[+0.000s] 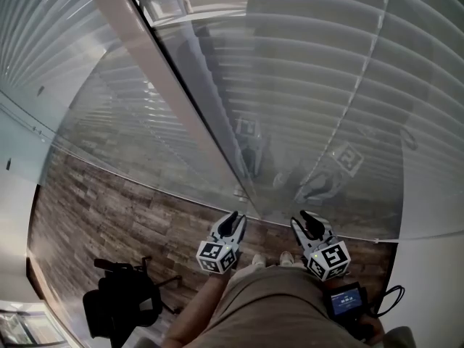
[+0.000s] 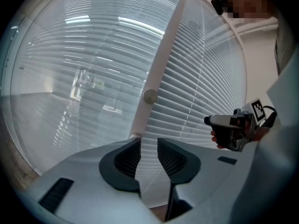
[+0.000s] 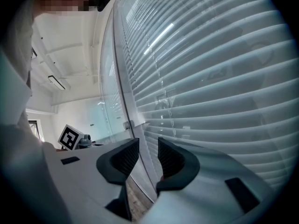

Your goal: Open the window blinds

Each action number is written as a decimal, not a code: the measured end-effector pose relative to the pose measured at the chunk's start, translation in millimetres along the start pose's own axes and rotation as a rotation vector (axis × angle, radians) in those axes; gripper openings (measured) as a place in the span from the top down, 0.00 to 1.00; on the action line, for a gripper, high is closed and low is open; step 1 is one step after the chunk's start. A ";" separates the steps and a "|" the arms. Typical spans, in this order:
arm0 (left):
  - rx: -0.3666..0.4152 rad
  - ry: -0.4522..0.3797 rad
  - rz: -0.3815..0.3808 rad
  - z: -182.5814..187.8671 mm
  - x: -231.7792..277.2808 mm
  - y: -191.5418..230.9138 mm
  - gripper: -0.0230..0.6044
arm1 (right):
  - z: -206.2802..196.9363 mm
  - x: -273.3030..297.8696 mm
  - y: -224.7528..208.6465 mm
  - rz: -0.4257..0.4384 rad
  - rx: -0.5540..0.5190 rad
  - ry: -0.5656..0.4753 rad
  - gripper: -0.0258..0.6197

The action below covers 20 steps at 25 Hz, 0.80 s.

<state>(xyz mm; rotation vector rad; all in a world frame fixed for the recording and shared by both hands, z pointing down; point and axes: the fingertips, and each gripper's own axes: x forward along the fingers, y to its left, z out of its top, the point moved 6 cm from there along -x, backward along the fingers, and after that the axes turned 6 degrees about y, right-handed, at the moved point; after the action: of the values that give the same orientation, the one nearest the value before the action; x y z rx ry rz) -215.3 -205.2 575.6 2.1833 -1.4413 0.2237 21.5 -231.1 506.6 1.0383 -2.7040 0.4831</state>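
Note:
Horizontal white blinds (image 1: 326, 85) hang with slats shut behind a glass wall, on both sides of a white upright post (image 1: 181, 107). In the left gripper view the post (image 2: 161, 59) carries a small round knob (image 2: 150, 96), above and beyond my left gripper (image 2: 148, 157). Both grippers are held close to the glass near its bottom edge. My left gripper (image 1: 233, 222) is open with nothing between its jaws. My right gripper (image 1: 304, 223) is also open and empty, facing the blinds (image 3: 210, 78) just right of the post. Their reflections show in the glass.
A wood-plank floor (image 1: 109, 209) runs along the glass. A black office chair (image 1: 123, 299) stands at the lower left. A small screen device (image 1: 344, 299) with a cable hangs at the person's right hip. A white wall (image 1: 435, 281) closes the right side.

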 end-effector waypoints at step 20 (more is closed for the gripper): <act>0.094 0.010 0.152 -14.1 34.6 15.5 0.66 | -29.1 -6.6 -9.7 0.010 0.018 -0.008 0.77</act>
<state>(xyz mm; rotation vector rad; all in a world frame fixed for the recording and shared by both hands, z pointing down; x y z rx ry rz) -212.6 -231.0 606.7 2.1438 -1.6226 0.3612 35.0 -223.1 533.7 1.0342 -2.7181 0.5069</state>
